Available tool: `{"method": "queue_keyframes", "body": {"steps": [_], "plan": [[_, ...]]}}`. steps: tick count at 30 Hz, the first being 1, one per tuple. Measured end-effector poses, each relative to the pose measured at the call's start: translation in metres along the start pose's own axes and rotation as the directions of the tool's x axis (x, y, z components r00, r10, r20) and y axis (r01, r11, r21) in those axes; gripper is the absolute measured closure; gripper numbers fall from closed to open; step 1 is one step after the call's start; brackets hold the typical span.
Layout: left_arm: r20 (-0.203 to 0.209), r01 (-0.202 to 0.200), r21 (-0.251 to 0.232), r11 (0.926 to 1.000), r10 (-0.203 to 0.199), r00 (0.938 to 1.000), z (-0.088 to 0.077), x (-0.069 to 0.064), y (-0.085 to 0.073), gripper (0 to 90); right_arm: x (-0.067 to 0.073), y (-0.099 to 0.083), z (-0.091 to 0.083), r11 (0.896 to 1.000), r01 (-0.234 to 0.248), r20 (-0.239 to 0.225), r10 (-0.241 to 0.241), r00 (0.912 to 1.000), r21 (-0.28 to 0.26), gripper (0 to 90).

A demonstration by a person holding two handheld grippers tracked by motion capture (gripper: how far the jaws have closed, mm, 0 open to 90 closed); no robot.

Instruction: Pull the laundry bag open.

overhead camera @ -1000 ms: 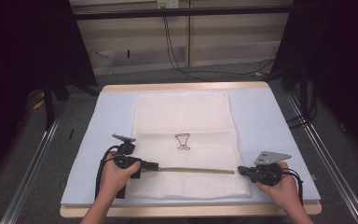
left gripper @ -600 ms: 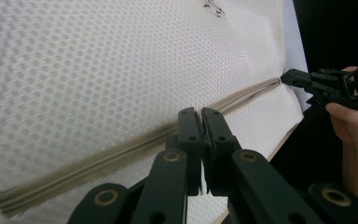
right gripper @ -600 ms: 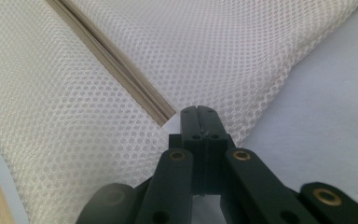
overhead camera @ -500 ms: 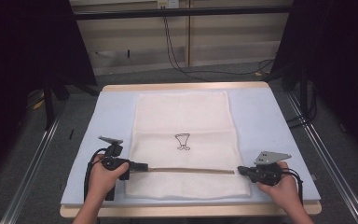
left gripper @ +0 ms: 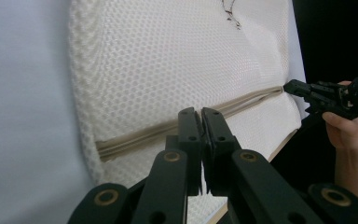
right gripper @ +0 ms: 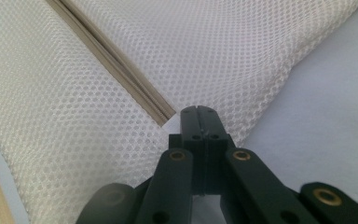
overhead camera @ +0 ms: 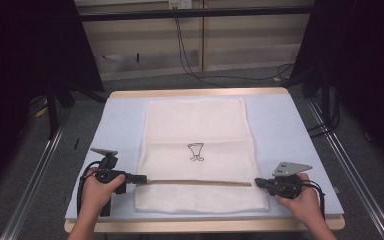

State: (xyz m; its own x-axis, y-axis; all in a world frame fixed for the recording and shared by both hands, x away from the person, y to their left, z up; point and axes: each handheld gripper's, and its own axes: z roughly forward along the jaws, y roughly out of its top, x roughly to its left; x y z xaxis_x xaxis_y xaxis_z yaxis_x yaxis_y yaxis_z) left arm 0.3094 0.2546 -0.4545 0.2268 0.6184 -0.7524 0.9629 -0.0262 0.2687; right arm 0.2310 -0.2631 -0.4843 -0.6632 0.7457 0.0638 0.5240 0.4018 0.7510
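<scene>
Just off the mesh bag's (overhead camera: 196, 150) side edges, both hand-held grippers stay clenched.

cream honeycomb mesh bag (overhead camera: 195, 145), beige zipper (overhead camera: 195, 182).

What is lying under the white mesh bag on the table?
The mesh bag lies flat on a pale blue mat, which covers a wooden table. Whether anything is inside the bag cannot be seen; its zipper looks closed.
</scene>
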Motion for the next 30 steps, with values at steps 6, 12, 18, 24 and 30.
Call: {"method": "queue_keyframes", "body": {"steps": [6,12,18,24,30], "plan": [[-0.001,0.010,-0.010,0.9999,-0.010,0.9999,-0.011,0.009,-0.001,87.6,0.000,0.000,0.000,1.000,0.000,0.001,0.000,1.0000,0.000,90.0],[-0.004,0.019,-0.016,0.9997,-0.019,0.9998,-0.021,0.017,-0.003,87.6,0.000,0.000,0.000,1.000,0.003,0.000,-0.003,1.0000,0.000,90.0],[-0.003,0.042,-0.026,0.9988,-0.042,0.9991,-0.031,0.025,-0.007,87.6,0.001,0.000,0.000,1.000,0.008,-0.001,-0.008,1.0000,0.001,90.0],[0.002,0.053,-0.015,0.9985,-0.053,0.9986,-0.040,0.035,-0.008,87.3,0.000,0.000,0.000,1.000,0.007,0.000,-0.007,1.0000,0.003,90.0],[-0.024,0.047,0.003,0.9989,-0.047,0.9986,-0.038,0.033,-0.009,87.3,-0.001,0.000,0.000,1.000,0.000,-0.007,0.000,1.0000,-0.002,90.0]]}}
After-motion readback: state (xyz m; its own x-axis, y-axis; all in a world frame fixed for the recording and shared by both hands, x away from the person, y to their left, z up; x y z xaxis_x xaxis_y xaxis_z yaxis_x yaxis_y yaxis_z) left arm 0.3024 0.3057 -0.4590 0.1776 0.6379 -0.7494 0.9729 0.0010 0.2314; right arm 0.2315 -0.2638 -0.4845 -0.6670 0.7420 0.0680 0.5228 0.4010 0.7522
